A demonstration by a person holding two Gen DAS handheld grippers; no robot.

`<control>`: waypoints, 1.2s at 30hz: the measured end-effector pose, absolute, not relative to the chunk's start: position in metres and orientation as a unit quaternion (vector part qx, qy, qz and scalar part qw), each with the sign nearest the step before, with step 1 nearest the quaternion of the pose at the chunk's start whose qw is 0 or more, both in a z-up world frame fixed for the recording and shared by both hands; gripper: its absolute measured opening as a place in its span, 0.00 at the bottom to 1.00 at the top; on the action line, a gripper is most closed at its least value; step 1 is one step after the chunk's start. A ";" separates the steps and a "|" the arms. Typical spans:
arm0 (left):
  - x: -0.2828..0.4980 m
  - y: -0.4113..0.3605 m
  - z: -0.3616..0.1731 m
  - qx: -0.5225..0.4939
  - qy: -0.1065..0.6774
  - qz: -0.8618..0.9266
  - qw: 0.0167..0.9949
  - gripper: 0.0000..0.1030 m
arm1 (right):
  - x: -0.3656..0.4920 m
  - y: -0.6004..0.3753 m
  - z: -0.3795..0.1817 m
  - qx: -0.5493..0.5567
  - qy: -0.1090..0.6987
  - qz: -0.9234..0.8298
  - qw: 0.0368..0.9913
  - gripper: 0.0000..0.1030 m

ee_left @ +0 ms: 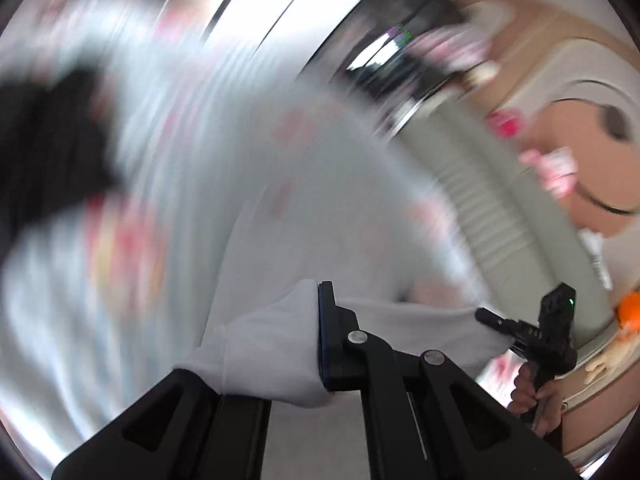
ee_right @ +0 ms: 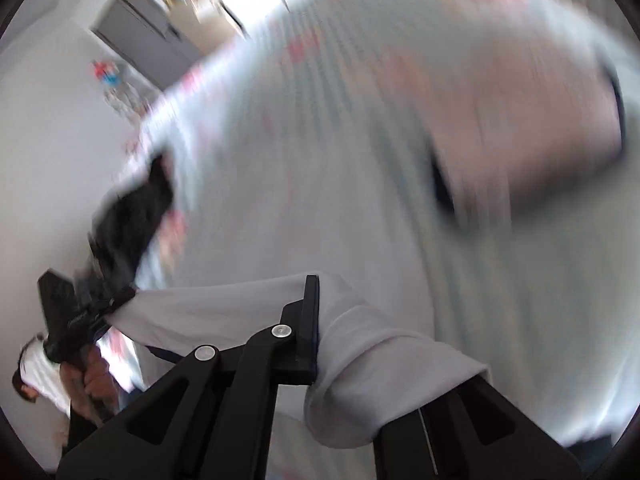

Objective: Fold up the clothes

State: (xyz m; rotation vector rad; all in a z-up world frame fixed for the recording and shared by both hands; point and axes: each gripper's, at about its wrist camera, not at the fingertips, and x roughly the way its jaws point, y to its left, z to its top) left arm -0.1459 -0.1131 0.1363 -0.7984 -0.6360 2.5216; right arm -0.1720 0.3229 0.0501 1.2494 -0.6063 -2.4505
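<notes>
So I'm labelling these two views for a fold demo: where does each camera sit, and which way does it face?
Left wrist: on the left hand-held gripper, looking along its fingers at the white garment; the right hand-held gripper and a hand show.
Right wrist: on the right hand-held gripper, facing the garment; the left one shows.
Shared: the garment stretched between both closed grippers.

The garment [ee_left: 248, 168] is a pale, nearly white piece with thin, faint stripes and scattered pink and red printed patches. It hangs spread out in the air, its main body blurred. One plain white edge is stretched taut as a band between the two grippers, each corner bunched and pinched tight: one in the left gripper [ee_left: 320, 336], the other in the right gripper [ee_right: 316, 332]. A dark patch shows on the cloth towards its far side; what it is cannot be told.
</notes>
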 end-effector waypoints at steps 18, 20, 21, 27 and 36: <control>-0.094 -0.169 -0.059 -0.454 -0.299 0.826 0.149 0.03 | -0.117 0.298 0.014 0.431 -0.221 -0.858 0.170 0.02; -0.097 -0.171 -0.107 -0.504 -0.304 0.799 0.124 0.03 | -0.127 0.298 -0.064 0.503 -0.212 -0.827 0.133 0.02; -0.098 -0.173 -0.130 -0.527 -0.307 0.784 0.114 0.03 | -0.131 0.298 -0.095 0.532 -0.208 -0.812 0.121 0.05; -0.060 -0.170 -0.144 -0.503 -0.307 0.801 0.109 0.07 | -0.125 0.307 -0.149 0.557 -0.222 -0.793 0.109 0.05; 0.011 -0.168 -0.123 -0.474 -0.339 0.809 0.079 0.15 | -0.077 0.309 -0.103 0.519 -0.182 -0.830 0.093 0.15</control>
